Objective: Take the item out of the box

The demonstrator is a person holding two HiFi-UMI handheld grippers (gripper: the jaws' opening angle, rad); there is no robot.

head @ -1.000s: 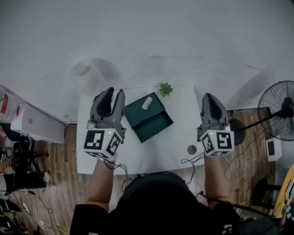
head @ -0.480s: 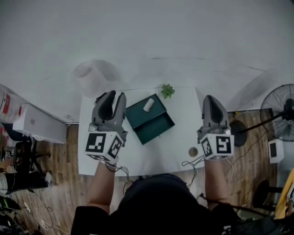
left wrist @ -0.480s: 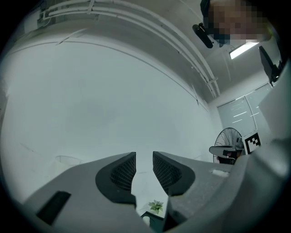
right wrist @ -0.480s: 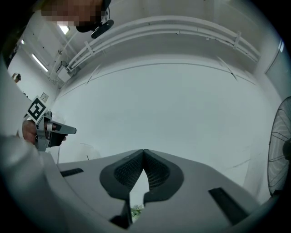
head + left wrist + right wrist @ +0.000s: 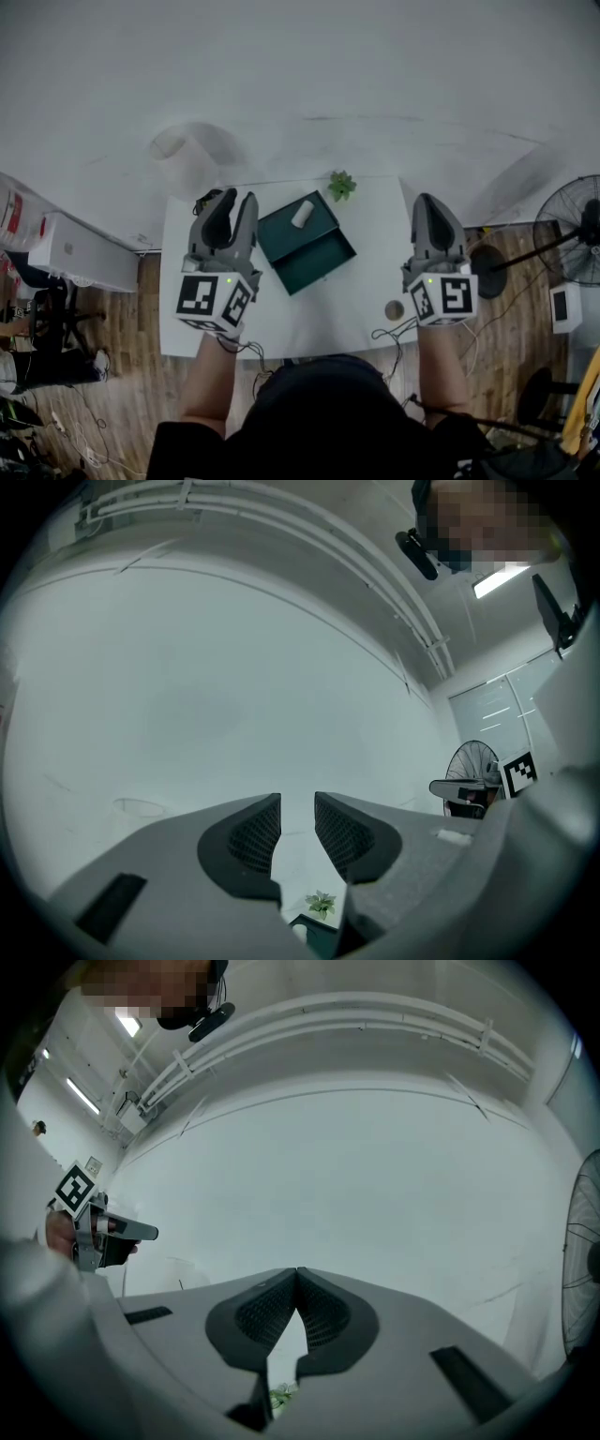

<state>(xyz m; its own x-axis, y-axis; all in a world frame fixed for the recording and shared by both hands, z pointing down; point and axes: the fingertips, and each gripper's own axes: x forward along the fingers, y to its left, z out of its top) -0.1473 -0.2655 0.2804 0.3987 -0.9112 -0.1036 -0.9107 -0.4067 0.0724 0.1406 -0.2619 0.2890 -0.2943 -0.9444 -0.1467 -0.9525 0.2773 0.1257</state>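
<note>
A dark green box (image 5: 319,258) lies open on the white table (image 5: 281,319), between my two grippers. A small white cylindrical item (image 5: 301,212) rests in the box's far half. My left gripper (image 5: 234,197) is held above the table's left side, beside the box; it is shut, with only a thin slit between its pads and nothing in it. In the left gripper view the left gripper (image 5: 298,808) points at the wall, with the box (image 5: 314,922) low down between the jaws. My right gripper (image 5: 428,199) hovers over the table's right edge, shut and empty, and its pads (image 5: 319,1312) meet at the tips.
A small green plant (image 5: 341,185) stands at the table's far edge behind the box. A small round object (image 5: 394,308) lies near the right gripper's cube. A fan (image 5: 572,225) stands on the floor to the right, and a white carton (image 5: 80,253) lies to the left.
My left gripper has drifted slightly down and to the right in the head view. The right gripper and the box have not moved.
</note>
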